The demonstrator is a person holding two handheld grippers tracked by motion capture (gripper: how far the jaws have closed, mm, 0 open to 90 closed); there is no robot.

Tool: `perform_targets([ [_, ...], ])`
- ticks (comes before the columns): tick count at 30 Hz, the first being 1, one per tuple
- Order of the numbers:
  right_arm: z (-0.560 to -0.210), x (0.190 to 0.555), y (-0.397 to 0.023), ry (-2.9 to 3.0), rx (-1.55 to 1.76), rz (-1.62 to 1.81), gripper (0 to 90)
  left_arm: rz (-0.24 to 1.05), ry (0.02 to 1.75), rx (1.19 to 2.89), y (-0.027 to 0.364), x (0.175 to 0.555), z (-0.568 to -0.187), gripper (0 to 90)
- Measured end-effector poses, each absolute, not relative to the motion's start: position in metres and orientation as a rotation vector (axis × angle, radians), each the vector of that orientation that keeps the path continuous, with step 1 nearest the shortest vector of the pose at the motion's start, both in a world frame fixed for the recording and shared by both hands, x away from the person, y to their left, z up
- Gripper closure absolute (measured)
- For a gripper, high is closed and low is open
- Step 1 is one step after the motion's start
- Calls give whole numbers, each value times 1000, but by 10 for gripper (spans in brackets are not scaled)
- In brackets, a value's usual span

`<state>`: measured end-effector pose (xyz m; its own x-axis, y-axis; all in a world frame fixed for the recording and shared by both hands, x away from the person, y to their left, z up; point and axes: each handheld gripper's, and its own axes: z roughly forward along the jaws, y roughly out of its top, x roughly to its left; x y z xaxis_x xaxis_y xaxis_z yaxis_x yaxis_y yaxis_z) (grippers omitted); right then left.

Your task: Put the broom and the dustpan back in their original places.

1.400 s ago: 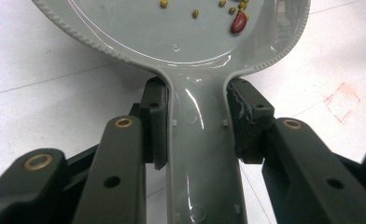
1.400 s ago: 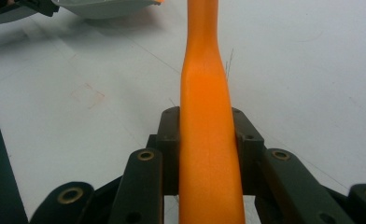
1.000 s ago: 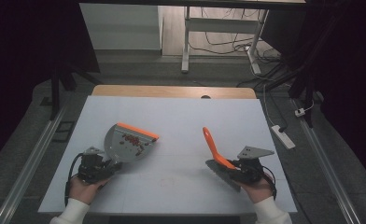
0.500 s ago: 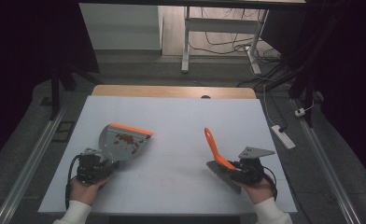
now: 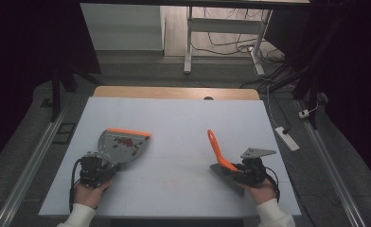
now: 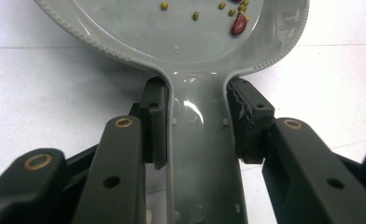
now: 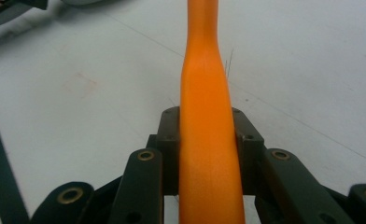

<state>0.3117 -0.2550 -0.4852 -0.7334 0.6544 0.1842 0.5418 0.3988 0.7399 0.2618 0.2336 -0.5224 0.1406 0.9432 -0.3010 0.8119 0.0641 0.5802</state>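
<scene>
While the left gripper (image 6: 195, 123) clamps the grey dustpan (image 5: 122, 145) handle, beans (image 6: 239, 23) lie inside. Right gripper (image 7: 208, 140) clasps the orange brush (image 5: 219, 150).

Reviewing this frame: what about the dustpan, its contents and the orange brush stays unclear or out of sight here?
- Dustpan: left gripper view's top edge cuts off its front lip.
- Beans: too small to count in the high view; only a few fall inside the left gripper view.
- Orange brush handle: its far end runs off the right gripper view's top; any bristles cannot be made out in the high view.
</scene>
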Motion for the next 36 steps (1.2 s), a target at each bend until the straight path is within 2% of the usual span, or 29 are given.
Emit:
perform_targets([
  [11,-491,327,-260,2491,1164,1167,686,250,1713,1772,232,264,-527,617],
  [22,-500,345,-273,2466,1220,1103,569,244,1696,1772,232,261,-527,597],
  [27,-503,348,-274,2463,1225,1074,520,252,1667,1763,233,258,-525,495],
  [36,-508,355,-278,2459,1278,1038,463,271,1637,1767,235,253,-522,416],
])
